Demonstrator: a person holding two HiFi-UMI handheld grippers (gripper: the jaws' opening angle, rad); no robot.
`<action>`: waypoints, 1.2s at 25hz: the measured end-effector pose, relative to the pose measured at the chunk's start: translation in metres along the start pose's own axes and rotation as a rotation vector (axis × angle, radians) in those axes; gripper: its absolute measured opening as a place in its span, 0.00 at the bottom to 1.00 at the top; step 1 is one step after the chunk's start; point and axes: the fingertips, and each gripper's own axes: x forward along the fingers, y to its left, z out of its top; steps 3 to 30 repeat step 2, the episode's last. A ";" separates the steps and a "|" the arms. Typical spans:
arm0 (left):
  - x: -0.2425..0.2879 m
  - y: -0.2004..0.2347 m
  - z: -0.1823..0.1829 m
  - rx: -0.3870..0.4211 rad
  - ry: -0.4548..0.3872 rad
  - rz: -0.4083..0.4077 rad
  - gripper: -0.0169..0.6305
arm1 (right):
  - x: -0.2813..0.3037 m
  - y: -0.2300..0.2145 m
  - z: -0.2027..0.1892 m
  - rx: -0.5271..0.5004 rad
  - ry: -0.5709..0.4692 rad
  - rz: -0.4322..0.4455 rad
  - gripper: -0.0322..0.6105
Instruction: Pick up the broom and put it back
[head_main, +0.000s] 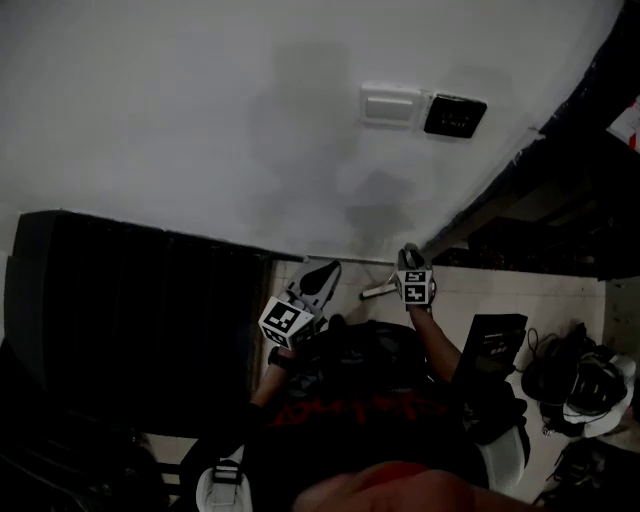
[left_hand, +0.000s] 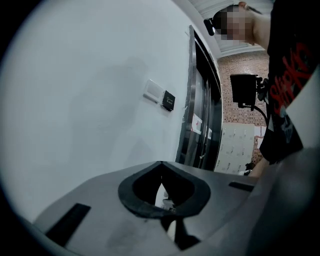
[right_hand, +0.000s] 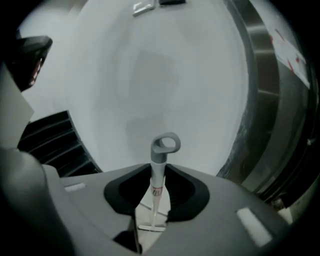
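In the right gripper view the broom (right_hand: 158, 172) is a thin pale handle with a grey loop (right_hand: 165, 143) at its top. It stands up in front of the white wall, and its small head (right_hand: 151, 226) shows far below on the tiled floor. My right gripper (right_hand: 157, 167) is shut on the handle just under the loop, with both dark pads against it. In the head view the right gripper (head_main: 408, 256) points at the foot of the wall. My left gripper (head_main: 322, 270) hangs beside it; its jaws (left_hand: 161, 165) meet at the tips with nothing between them.
The white wall carries a switch plate (head_main: 391, 104) and a dark panel (head_main: 455, 115). A black slatted structure (head_main: 130, 300) fills the left. A metal door frame (right_hand: 265, 100) runs along the right. A black box (head_main: 495, 345) and dark bags (head_main: 585, 385) lie on the floor at right.
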 end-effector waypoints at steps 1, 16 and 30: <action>0.003 0.007 0.005 0.018 -0.012 0.015 0.03 | 0.024 -0.005 0.007 -0.019 -0.006 -0.004 0.20; 0.006 0.013 0.010 0.036 -0.023 0.029 0.03 | 0.047 -0.010 0.015 -0.037 -0.013 -0.009 0.20; 0.006 0.013 0.010 0.036 -0.023 0.029 0.03 | 0.047 -0.010 0.015 -0.037 -0.013 -0.009 0.20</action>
